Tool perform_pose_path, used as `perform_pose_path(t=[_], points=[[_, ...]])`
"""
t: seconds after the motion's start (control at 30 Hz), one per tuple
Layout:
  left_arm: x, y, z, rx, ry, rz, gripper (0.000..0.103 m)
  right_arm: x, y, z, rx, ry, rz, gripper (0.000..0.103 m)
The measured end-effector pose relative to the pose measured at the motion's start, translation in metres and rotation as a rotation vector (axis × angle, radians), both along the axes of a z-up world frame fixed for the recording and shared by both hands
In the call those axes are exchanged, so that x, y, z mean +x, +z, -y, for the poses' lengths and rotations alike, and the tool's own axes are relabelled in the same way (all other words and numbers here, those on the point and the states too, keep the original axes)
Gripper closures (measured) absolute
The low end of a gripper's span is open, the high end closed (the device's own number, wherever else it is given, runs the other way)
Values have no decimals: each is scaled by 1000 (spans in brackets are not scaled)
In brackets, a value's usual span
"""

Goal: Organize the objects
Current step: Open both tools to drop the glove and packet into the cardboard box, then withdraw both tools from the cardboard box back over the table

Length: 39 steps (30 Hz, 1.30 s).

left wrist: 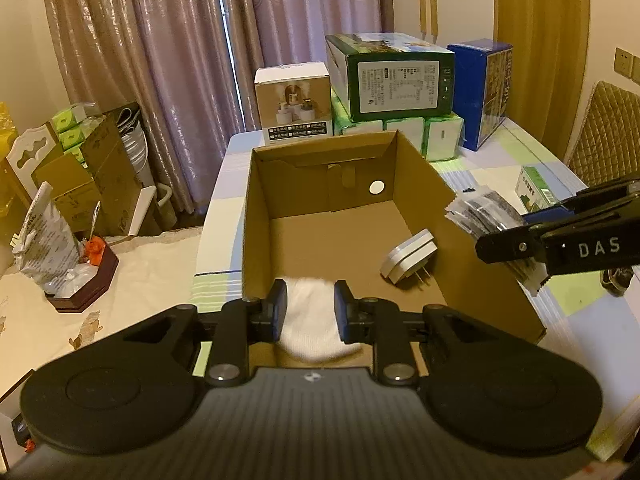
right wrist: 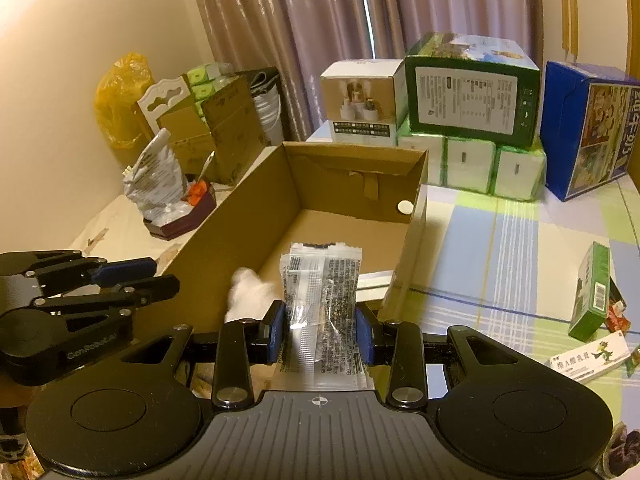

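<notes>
On the desk stood the box; the right hand-held gripper pinched a light, slippery packet mid-body, while the left hand-held gripper squeezed a soft cloth.

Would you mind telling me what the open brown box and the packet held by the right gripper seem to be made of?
Open brown box: matte cardboard, judging by folded flaps and raw edges. Clear printed packet in the right gripper: probably glossy plastic film; see-through, with crimped ends.

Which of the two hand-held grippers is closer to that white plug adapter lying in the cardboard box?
Probably left. The left hand-held gripper is inside the box beside the white plug adapter; the right hand-held gripper sits near the box's edge.
</notes>
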State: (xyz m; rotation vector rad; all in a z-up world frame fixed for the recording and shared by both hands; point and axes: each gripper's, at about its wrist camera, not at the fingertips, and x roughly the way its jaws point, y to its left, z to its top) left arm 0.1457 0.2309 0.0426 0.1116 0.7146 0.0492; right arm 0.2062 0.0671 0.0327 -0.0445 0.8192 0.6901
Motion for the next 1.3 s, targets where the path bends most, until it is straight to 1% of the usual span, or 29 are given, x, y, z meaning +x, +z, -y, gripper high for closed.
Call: perform_pose_path(t=[0.27, 0.33, 0.37, 0.4, 0.43, 0.47, 0.63, 0.73, 0.8, 0.93, 1.0, 1.1, 1.17, 1.23, 1.27, 1.3], points=[[-12, 2, -5, -13, 27, 5, 81, -1, 1, -7, 19, 4, -7, 69], [-14, 2, -7, -18, 34, 8, 79, 1, 2, -8, 44, 0, -1, 69], [-16, 2, -8, -21, 38, 9, 79, 3, 2, -8, 63, -1, 0, 61], [-17, 2, -8, -24, 40, 9, 79, 4, 3, -7, 80, -8, 0, 43], [-18, 2, -9, -26, 41, 9, 78, 5, 5, -5, 95, -19, 2, 36], [-20, 3, -9, -28, 44, 9, 77, 5, 6, -3, 106, -25, 8, 34], [-28, 5, -7, -45, 54, 15, 73, -3, 13, 8, 105, -32, 19, 34], [-36, 8, -2, -61, 62, 16, 68, -12, 17, 17, 100, -40, 22, 34], [-43, 9, 0, -71, 67, 16, 61, -20, 19, 24, 95, -50, 25, 34], [-56, 11, 8, -89, 73, 10, 56, -42, 25, 38, 86, -54, 38, 32], [-63, 13, 12, -93, 76, 9, 47, -54, 25, 45, 71, -61, 41, 27], [-75, 17, 18, -98, 84, 18, 36, -70, 24, 56, 55, -64, 46, 22], [-82, 20, 22, -106, 89, 25, 32, -80, 23, 63, 50, -70, 48, 20], [-88, 22, 26, -118, 97, 32, 25, -90, 22, 71, 32, -79, 57, 18], [-92, 24, 27, -126, 101, 35, 21, -95, 22, 74, 21, -80, 65, 16], [-95, 25, 30, -133, 103, 40, 19, -100, 22, 78, 7, -82, 75, 13]])
